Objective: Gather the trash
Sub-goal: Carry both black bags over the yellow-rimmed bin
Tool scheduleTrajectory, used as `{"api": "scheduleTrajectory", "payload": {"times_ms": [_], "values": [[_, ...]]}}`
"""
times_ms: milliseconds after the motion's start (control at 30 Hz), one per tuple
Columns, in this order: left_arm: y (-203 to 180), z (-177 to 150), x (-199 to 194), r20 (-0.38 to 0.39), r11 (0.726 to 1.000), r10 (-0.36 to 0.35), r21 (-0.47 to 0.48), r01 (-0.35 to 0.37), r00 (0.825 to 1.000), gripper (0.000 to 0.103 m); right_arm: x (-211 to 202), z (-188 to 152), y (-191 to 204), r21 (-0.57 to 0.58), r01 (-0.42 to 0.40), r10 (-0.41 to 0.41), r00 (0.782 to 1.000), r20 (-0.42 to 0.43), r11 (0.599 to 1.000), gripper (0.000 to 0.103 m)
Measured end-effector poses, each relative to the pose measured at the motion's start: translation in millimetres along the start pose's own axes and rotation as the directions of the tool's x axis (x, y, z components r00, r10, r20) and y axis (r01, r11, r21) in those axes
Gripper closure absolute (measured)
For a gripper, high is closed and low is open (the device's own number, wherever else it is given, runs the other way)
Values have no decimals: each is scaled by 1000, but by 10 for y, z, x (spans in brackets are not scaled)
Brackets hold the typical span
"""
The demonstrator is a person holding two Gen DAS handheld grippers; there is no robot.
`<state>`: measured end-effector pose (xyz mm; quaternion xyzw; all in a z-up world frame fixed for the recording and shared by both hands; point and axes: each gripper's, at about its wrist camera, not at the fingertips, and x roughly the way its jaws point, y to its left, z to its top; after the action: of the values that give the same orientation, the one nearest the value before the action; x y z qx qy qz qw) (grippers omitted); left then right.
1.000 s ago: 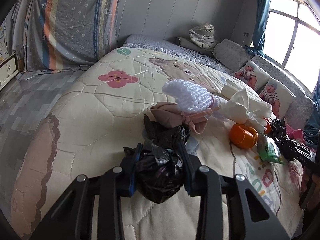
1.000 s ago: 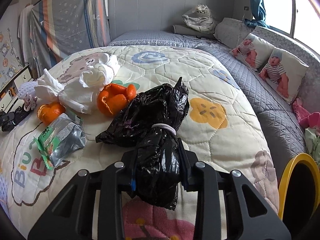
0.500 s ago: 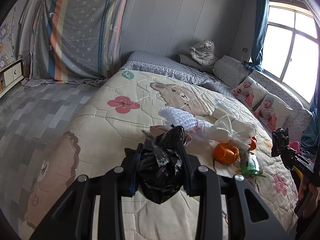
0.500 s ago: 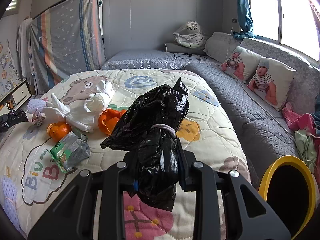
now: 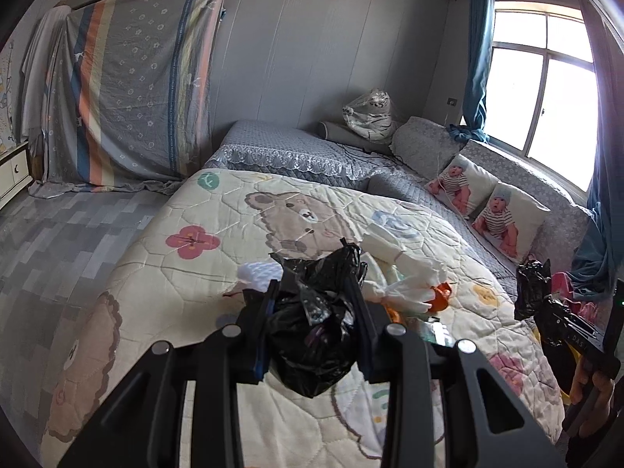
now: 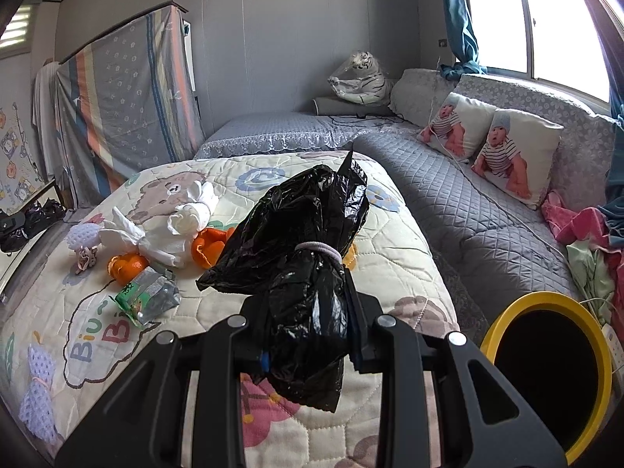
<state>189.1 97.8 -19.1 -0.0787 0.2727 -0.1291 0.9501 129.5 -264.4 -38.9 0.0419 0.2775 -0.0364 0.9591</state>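
Observation:
My left gripper (image 5: 312, 304) is shut on a crumpled black plastic bag (image 5: 312, 323) and holds it above the quilted bed (image 5: 187, 273). My right gripper (image 6: 308, 304) is shut on a larger black trash bag (image 6: 304, 257) tied with a pale band, held above the bed's right side. A yellow-rimmed bin (image 6: 546, 374) with a dark inside stands low at the right of the right wrist view. On the quilt lie white tissues (image 6: 156, 241), orange peels (image 6: 208, 247) and a green and silver wrapper (image 6: 146, 298).
A white knitted piece (image 6: 82, 234) and a lilac one (image 6: 37, 382) lie on the quilt. A grey couch (image 6: 487, 226) with baby-print pillows (image 6: 514, 156) runs along the right, with clothes (image 6: 585, 241) piled near the bin. The right gripper shows in the left wrist view (image 5: 546, 312).
Both grippers have risen and pulled back from the bed, each still holding its black bag. The yellow bin has come further into the right wrist view.

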Motion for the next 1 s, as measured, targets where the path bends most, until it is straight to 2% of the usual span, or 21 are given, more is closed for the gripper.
{"api": "scheduleTrajectory", "payload": {"times_ms": [300, 533, 767, 1000], "values": [[-855, 119, 146, -15, 990, -96, 100, 97, 995, 72, -211, -54, -356, 44, 25, -26, 999, 23, 999, 76], [-1504, 122, 272, -42, 974, -161, 154, 166, 986, 72, -365, -106, -709, 89, 72, -76, 996, 39, 993, 76], [-2159, 61, 374, -83, 941, -235, 232, 248, 968, 72, -538, -158, -1158, 157, 126, -134, 990, 41, 980, 76], [-2734, -16, 471, -126, 901, -304, 283, 327, 944, 72, -736, -217, -1577, 194, 208, -221, 974, 45, 959, 76]]}}
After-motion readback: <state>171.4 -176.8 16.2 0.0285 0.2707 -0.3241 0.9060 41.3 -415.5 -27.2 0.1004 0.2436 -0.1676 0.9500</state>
